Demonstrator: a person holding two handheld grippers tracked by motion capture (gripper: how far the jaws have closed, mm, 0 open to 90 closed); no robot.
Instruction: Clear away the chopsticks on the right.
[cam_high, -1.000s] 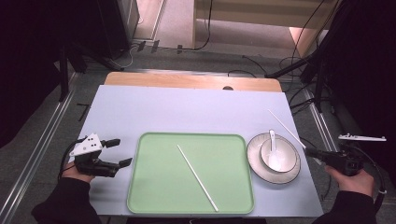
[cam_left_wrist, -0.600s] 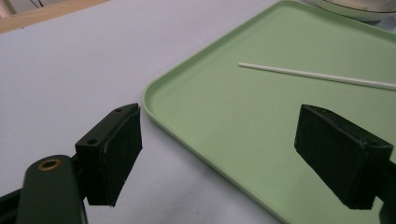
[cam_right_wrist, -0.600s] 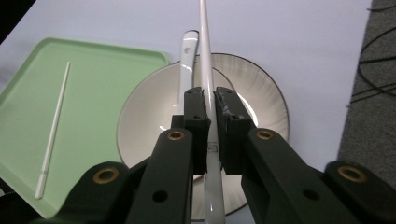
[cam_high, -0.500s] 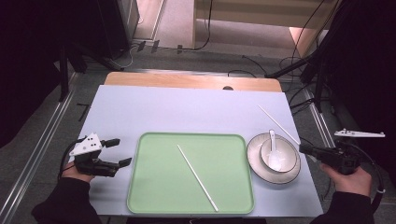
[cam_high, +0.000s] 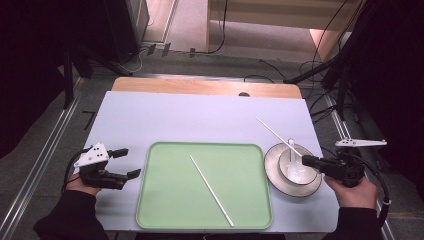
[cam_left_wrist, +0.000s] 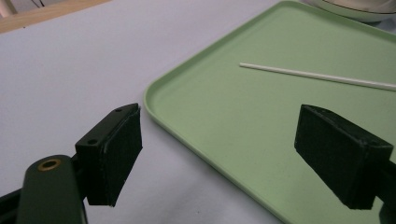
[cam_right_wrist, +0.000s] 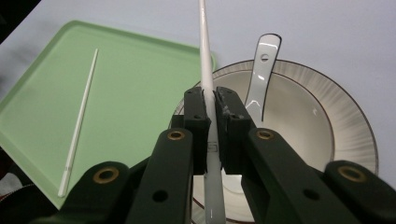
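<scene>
1. Held chopstick (cam_right_wrist: 204, 56): thin white glossy stick, pinched in the right claw (cam_high: 306, 161), slanting up-left over the bowl (cam_high: 298, 170) and plate (cam_high: 275, 175).
2. Right hand (cam_high: 352, 187) at the desk's (cam_high: 200, 120) right edge, claw level, pointing left.
3. White spoon (cam_right_wrist: 260, 70) lies in the bowl, handle away.
4. Second chopstick (cam_high: 211, 190) lies diagonally on the smooth green tray (cam_high: 165, 210), rounded corners, raised rim.
5. Left claw (cam_high: 126, 162) spread, nothing between, resting just left of the tray; left hand (cam_high: 85, 186) at the near corner.
6. Far half of the pale desk is bare.
</scene>
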